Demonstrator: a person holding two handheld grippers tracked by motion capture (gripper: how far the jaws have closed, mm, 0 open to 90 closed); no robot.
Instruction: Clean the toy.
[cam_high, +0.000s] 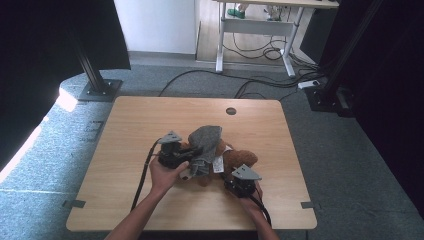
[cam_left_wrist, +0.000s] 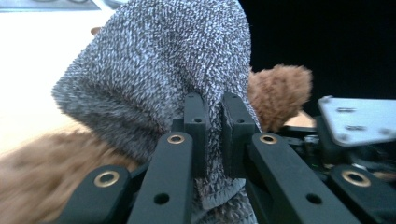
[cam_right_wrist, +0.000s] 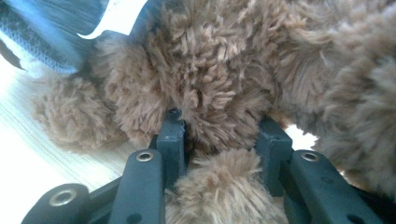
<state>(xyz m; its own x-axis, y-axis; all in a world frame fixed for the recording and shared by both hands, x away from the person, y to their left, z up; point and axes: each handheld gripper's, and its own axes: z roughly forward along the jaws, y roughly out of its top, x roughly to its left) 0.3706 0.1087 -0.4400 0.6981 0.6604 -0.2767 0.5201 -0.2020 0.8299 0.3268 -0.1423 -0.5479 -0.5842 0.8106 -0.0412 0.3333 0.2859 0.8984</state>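
Observation:
A brown teddy bear (cam_high: 241, 159) lies near the middle of the wooden table (cam_high: 140, 125), with a grey knitted garment (cam_high: 205, 137) partly over it. My left gripper (cam_high: 189, 159) is at the bear's left, and its jaws (cam_left_wrist: 213, 109) are shut on a fold of the grey knit (cam_left_wrist: 154, 60); a brown plush limb (cam_left_wrist: 280, 91) pokes out behind. My right gripper (cam_high: 229, 176) is at the bear's near side. Its jaws (cam_right_wrist: 222, 130) are closed around a tuft of the bear's fur (cam_right_wrist: 210, 70), with a plush limb between them. A white tag (cam_right_wrist: 119, 16) shows by the garment's edge.
A round cable hole (cam_high: 230, 111) sits at the table's far edge. Beyond the table are a white desk frame (cam_high: 255, 30), floor cables (cam_high: 260, 80) and two black stand bases (cam_high: 100, 90) (cam_high: 325, 97). Bare tabletop lies to the left and right of the bear.

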